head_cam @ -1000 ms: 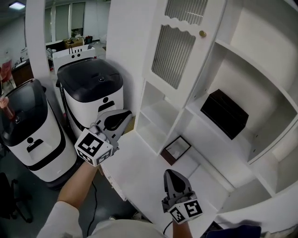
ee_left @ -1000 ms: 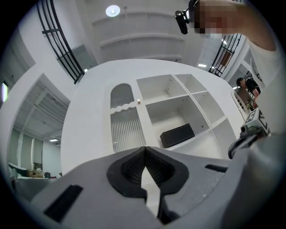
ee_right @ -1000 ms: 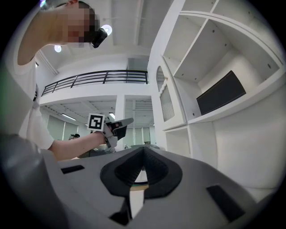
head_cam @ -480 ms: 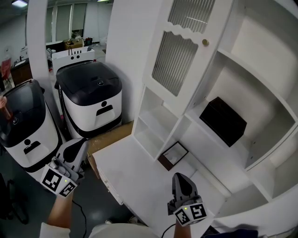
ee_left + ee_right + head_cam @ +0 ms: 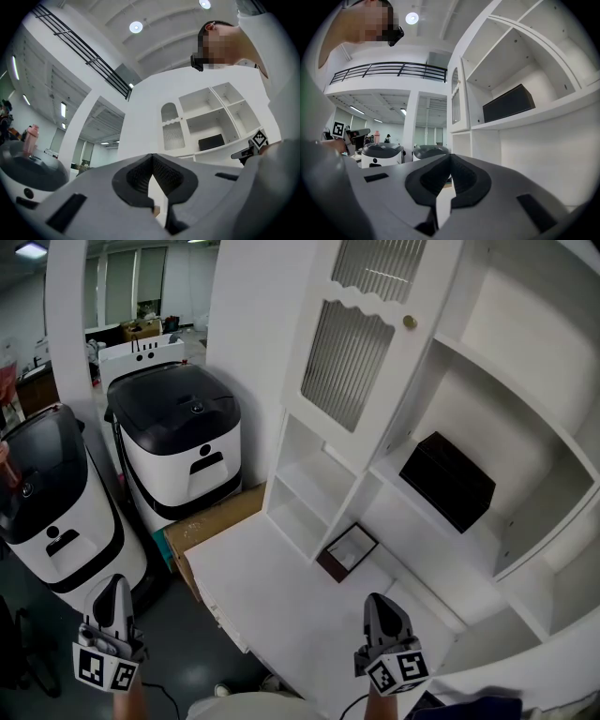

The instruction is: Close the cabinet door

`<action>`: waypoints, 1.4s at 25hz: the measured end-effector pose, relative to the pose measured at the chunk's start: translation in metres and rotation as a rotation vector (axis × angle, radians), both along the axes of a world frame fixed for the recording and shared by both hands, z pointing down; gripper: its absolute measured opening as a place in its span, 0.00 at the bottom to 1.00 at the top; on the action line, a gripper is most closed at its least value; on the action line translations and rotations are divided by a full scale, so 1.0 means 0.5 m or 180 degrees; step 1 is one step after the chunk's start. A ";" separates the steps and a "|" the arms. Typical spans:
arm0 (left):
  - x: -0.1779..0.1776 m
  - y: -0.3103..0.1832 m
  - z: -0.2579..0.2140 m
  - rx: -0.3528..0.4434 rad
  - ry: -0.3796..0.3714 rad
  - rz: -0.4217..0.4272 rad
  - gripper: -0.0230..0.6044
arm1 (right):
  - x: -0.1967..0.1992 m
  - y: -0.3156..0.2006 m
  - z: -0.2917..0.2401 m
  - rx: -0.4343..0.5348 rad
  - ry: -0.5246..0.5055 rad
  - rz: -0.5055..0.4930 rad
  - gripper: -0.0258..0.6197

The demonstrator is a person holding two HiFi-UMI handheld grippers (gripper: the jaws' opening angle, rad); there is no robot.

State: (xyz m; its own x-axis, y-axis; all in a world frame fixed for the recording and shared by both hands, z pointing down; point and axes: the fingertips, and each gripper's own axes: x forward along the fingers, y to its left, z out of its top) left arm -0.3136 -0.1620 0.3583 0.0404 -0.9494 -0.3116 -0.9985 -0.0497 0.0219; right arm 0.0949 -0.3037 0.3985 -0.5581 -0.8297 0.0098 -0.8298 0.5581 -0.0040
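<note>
The white cabinet door (image 5: 352, 352) has ribbed glass and a small brass knob (image 5: 410, 322). It lies flat against the front of the upper left compartment. It also shows in the left gripper view as door (image 5: 172, 131) and edge-on in the right gripper view as door (image 5: 455, 101). My left gripper (image 5: 112, 581) hangs low at the bottom left over the floor, far from the cabinet, shut and empty. My right gripper (image 5: 378, 600) hovers over the white counter (image 5: 272, 587) in front of the shelves, jaws together with nothing between them.
A black box (image 5: 448, 482) sits on the open middle shelf, and a small framed picture (image 5: 350, 549) lies on the counter below. Two white-and-black machines (image 5: 178, 442) (image 5: 52, 493) stand on the floor at the left, with a cardboard box (image 5: 211, 517) beside the counter.
My left gripper has dropped from beside the counter's left edge to the bottom left corner, away from the cabinet. The right gripper has drifted slightly lower and to the right.
</note>
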 end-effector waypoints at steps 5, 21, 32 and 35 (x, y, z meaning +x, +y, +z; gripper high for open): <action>0.004 0.011 -0.001 0.0037 0.0001 0.0005 0.04 | -0.014 0.010 0.008 -0.0005 0.0026 -0.0046 0.04; 0.035 0.034 -0.003 0.0046 0.0023 0.0239 0.04 | -0.054 0.077 0.024 -0.0058 0.0130 -0.0077 0.04; 0.041 0.039 0.011 0.0057 0.0130 0.0524 0.04 | -0.070 0.140 0.021 0.0021 0.0194 0.0030 0.04; 0.046 0.037 0.002 0.0097 0.0089 0.0567 0.04 | -0.071 0.148 0.010 0.0070 0.0183 0.0039 0.04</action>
State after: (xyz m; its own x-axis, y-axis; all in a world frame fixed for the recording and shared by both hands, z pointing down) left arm -0.2908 -0.1433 0.3595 0.1979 -0.9181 -0.3434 -0.9729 -0.2267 0.0452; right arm 0.0595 -0.2300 0.4037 -0.5469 -0.8369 0.0233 -0.8351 0.5473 0.0560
